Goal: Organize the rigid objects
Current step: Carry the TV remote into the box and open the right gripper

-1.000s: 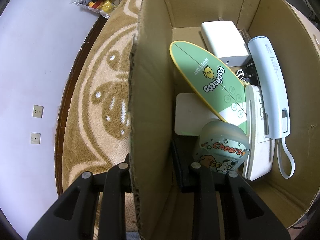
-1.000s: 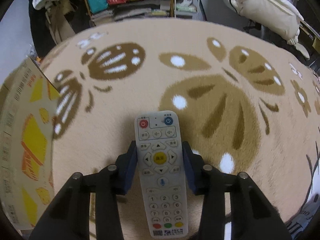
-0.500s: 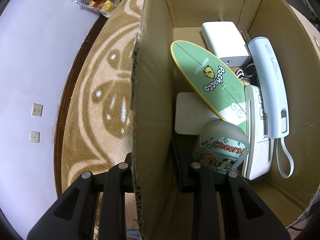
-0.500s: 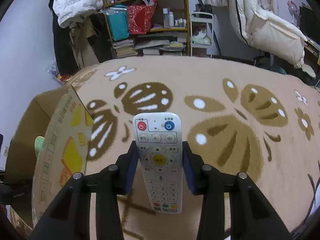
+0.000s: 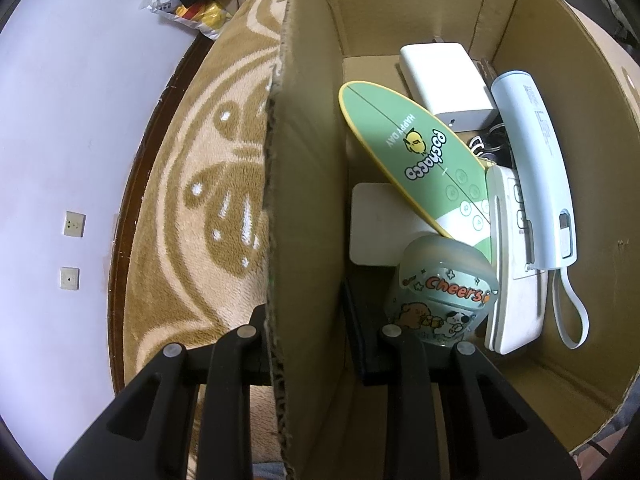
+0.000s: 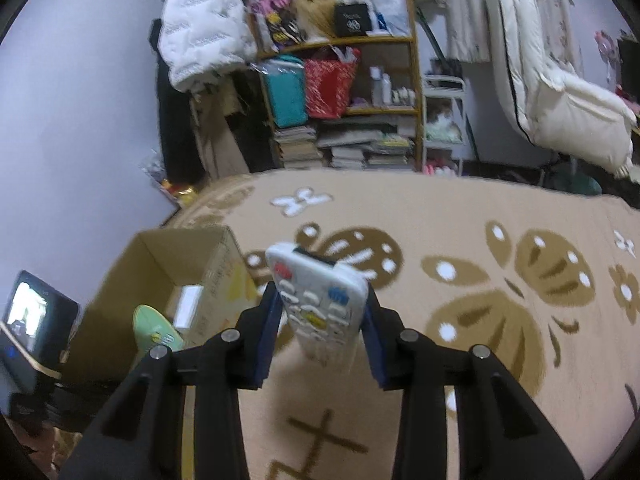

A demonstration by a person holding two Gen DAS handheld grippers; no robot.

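My left gripper (image 5: 308, 334) is clenched on the side wall of the cardboard box (image 5: 304, 200), one finger outside over the rug (image 5: 192, 184) and the other inside the box. Just ahead of my inner finger sits a pale green case (image 5: 442, 296) with cartoon animals and the word "Cheers" in orange. Beyond it a green board with a yellow rim (image 5: 416, 152) leans across the box; it reads "Pochacco" and "HAPPY DAY" beside a small yellow figure, with round button outlines near its lower end. Under the board lies a flat white square pad (image 5: 378, 220). Farther off, against the far wall of the box, is a white block (image 5: 444, 80). To the right of the board stand a white slab with buttons (image 5: 516, 272) and, beside that, a pale blue tube with a wrist loop (image 5: 536, 176); the small print along it is too fine for me to read. My right gripper (image 6: 320, 312) has just been closing and grasps a white remote control (image 6: 316, 300) by its long sides, lifted clear of the rug and tilted, its red and blue top buttons farthest from me; the frame is blurred and I cannot read its key labels. To the left of these jaws and lower stands the same open box (image 6: 120, 300), with the green board showing inside. Far ahead is a cluttered shelf (image 6: 340, 80).
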